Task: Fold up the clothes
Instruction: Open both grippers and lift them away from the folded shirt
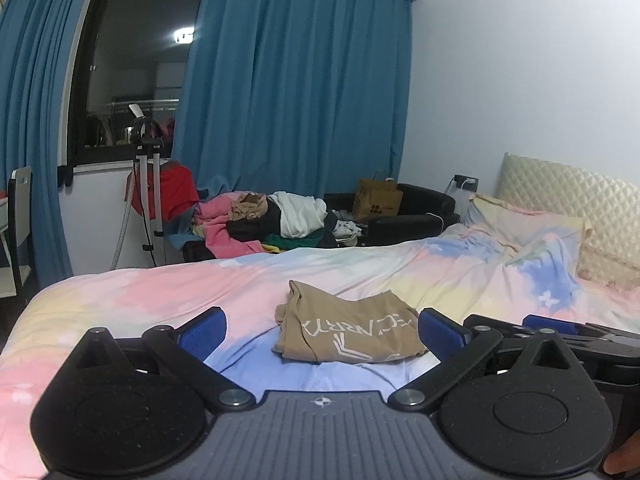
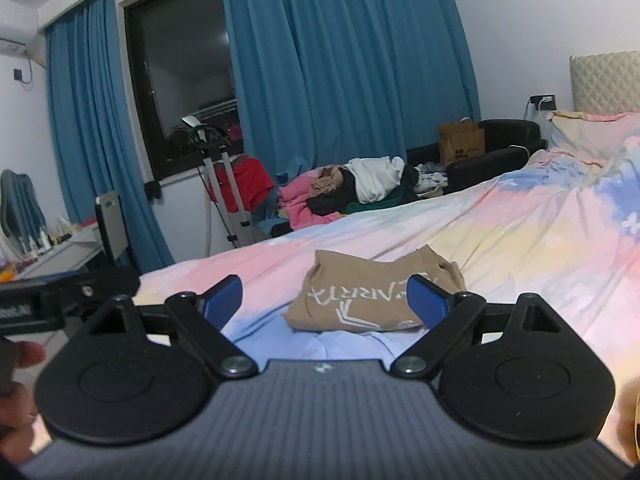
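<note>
Two grippers hover side by side above the near edge of the bed point(image 1: 120, 292), both spread wide and holding nothing: left gripper point(image 1: 322, 330), right gripper point(image 2: 326, 298). A folded tan shirt point(image 1: 352, 330) with white lettering lies on the pastel bedspread just ahead of them. Unfolded clothes point(image 1: 280, 220) are heaped beyond the bed's far side, below blue curtains point(image 1: 296, 80).
</note>
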Available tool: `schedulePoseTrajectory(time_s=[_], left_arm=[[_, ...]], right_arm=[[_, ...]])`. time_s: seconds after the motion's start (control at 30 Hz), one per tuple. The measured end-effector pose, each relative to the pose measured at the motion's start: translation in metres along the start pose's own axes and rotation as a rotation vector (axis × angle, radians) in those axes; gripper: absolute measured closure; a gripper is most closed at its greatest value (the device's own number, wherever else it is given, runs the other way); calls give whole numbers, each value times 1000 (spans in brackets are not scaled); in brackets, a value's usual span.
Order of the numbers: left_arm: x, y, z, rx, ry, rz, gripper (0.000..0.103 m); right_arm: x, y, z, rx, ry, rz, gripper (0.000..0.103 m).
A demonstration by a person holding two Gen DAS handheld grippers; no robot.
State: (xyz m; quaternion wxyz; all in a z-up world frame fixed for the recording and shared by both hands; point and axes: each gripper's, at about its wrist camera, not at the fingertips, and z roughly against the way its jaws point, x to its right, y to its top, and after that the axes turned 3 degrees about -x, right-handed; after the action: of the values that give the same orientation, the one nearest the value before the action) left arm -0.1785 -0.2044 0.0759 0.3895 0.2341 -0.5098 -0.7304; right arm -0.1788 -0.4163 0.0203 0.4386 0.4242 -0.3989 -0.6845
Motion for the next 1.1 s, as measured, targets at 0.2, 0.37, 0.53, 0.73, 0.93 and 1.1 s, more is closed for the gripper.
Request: schedulePoseTrajectory(time_s=[0.2,0.37,0.53,0.73,0.93,1.1], left_arm=[[-1,-22,-9,-4,11,-9,0],[-3,-38,-17,-10,19,-7,0],[-10,-47,-26,-25,36,19,0],[-14,-49,-29,-24,42,27,0],[-16,-50,-27,-21,40,28,0],[-18,-50,-25,-23,39,32,0]], right_arm=[[3,-25,-13,-5,-49,13,12],[2,-36,-17,4,-72,43,12],[4,-40,-19,11,-99,40,12],[-1,-42,-23,3,-123,66,12],[-3,-43,-23,6,-131,82,12],[-2,-43,-23,6,-132,74,12]])
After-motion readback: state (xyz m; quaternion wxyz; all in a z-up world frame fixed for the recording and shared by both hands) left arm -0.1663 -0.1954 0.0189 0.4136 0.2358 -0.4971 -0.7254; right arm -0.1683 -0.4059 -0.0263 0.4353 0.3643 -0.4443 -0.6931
